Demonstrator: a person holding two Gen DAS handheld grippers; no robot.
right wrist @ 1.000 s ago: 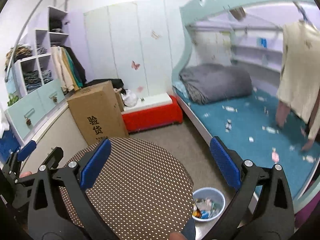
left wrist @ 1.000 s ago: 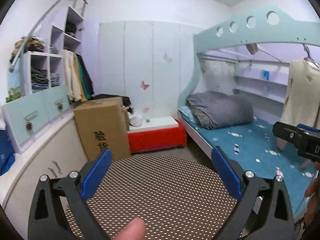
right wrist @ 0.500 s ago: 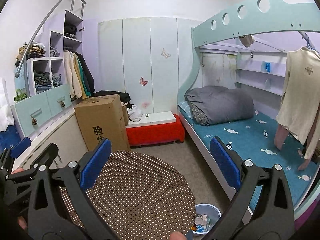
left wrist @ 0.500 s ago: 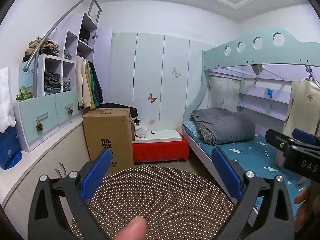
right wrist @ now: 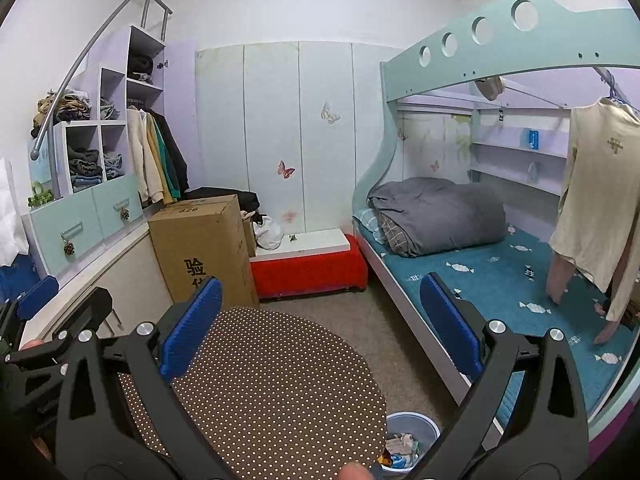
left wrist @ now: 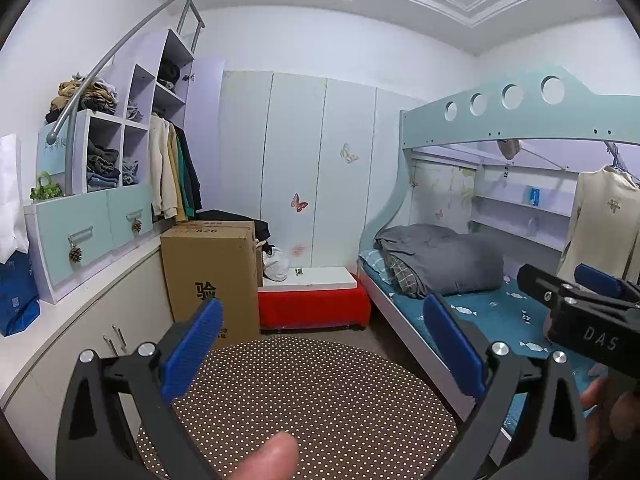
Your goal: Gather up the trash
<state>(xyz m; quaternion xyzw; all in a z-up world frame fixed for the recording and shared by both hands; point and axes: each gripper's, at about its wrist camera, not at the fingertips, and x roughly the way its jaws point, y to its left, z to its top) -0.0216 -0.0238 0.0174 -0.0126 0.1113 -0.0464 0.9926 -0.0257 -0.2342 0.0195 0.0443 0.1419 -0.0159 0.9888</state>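
A small blue trash bin holding crumpled wrappers stands on the floor between the round table and the bed, low in the right wrist view. My left gripper is open and empty above the brown dotted round table. My right gripper is open and empty above the same table. The right gripper also shows at the right edge of the left wrist view. The left gripper shows at the left edge of the right wrist view. No loose trash is in view on the table.
A cardboard box stands by the white counter on the left. A red bench sits against the wardrobe wall. The bunk bed with a grey quilt fills the right side. A cream shirt hangs there.
Both grippers have tilted upward, so more of the ceiling and walls shows and the table and bin sit lower in view. Both stay open and empty.
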